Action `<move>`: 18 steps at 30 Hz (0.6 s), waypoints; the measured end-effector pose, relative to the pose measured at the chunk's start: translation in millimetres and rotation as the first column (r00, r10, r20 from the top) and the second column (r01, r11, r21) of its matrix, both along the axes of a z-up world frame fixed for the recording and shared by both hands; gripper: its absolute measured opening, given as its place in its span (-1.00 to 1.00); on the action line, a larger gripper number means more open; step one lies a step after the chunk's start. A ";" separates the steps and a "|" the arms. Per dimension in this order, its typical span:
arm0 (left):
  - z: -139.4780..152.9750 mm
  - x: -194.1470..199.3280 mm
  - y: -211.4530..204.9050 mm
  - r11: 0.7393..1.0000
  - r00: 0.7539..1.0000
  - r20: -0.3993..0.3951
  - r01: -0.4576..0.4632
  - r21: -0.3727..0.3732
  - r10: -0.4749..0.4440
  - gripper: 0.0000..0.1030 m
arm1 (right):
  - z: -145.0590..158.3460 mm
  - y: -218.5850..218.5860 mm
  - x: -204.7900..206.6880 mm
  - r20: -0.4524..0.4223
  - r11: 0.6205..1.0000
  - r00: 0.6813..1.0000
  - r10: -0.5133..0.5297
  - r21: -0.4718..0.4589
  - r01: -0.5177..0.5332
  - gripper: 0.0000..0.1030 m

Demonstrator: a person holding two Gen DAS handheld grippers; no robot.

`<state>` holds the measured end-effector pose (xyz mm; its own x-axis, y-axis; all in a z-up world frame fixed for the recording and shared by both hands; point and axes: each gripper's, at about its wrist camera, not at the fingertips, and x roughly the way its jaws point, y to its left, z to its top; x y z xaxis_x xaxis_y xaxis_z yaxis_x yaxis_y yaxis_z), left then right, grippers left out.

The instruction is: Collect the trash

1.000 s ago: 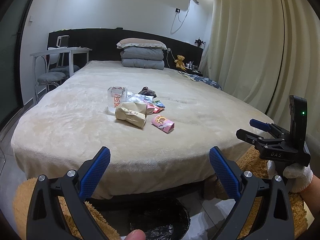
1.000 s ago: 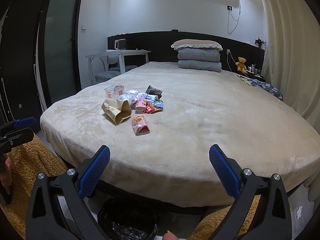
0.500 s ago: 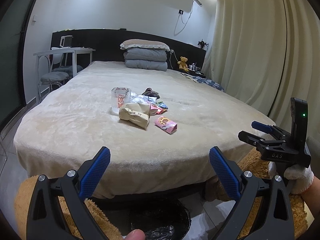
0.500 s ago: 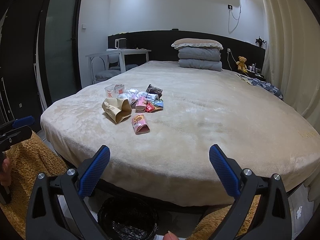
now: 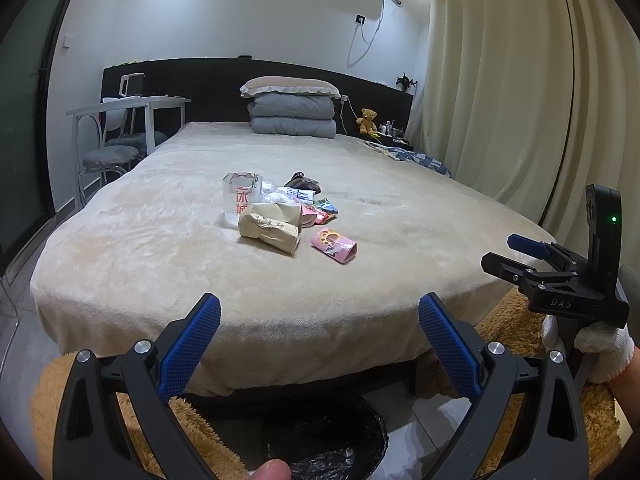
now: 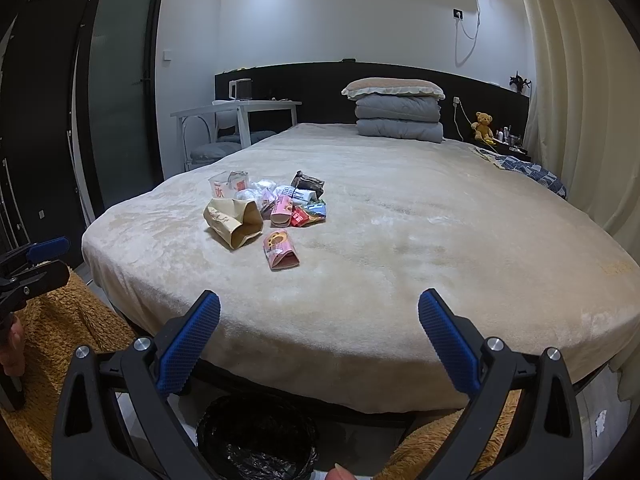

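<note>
The left gripper [image 5: 319, 334] has edged nearer the bed [image 5: 160, 248] over the past second; both it and the right gripper [image 6: 319, 334] gape empty. The trash pile [image 5: 280, 216] lies centre-frame, uncollected.

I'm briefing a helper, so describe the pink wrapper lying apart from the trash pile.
On the beige bed, find the trash pile. Just in front, nearer the foot, lies the pink wrapper, alone and touching nothing; it alone shows a paw print.
</note>
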<state>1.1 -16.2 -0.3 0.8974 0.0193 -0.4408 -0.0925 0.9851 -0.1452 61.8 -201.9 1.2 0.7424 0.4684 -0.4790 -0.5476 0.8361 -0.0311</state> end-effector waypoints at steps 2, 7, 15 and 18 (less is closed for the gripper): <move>-0.1 -0.1 0.2 1.000 1.000 0.000 -0.002 0.002 0.002 0.87 | 0.1 -0.3 -0.1 0.000 1.000 1.000 -0.001 0.000 0.001 0.91; 0.2 0.1 -0.2 1.000 1.000 0.000 -0.002 -0.001 0.002 0.87 | 0.2 -0.2 -0.3 -0.001 1.000 1.000 -0.001 0.001 0.001 0.91; 0.3 0.3 0.1 1.000 1.000 0.002 -0.006 -0.002 0.006 0.87 | 0.8 0.1 -0.6 0.001 1.000 1.000 -0.002 -0.004 0.002 0.91; 0.5 -0.2 0.4 1.000 1.000 0.004 -0.002 -0.005 0.002 0.87 | 0.6 0.6 -0.5 0.000 1.000 1.000 -0.002 -0.005 0.002 0.91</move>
<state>0.9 -15.8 0.1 0.8992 0.0186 -0.4371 -0.0937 0.9841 -0.1508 61.3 -201.3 1.8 0.7432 0.4645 -0.4817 -0.5460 0.8370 -0.0353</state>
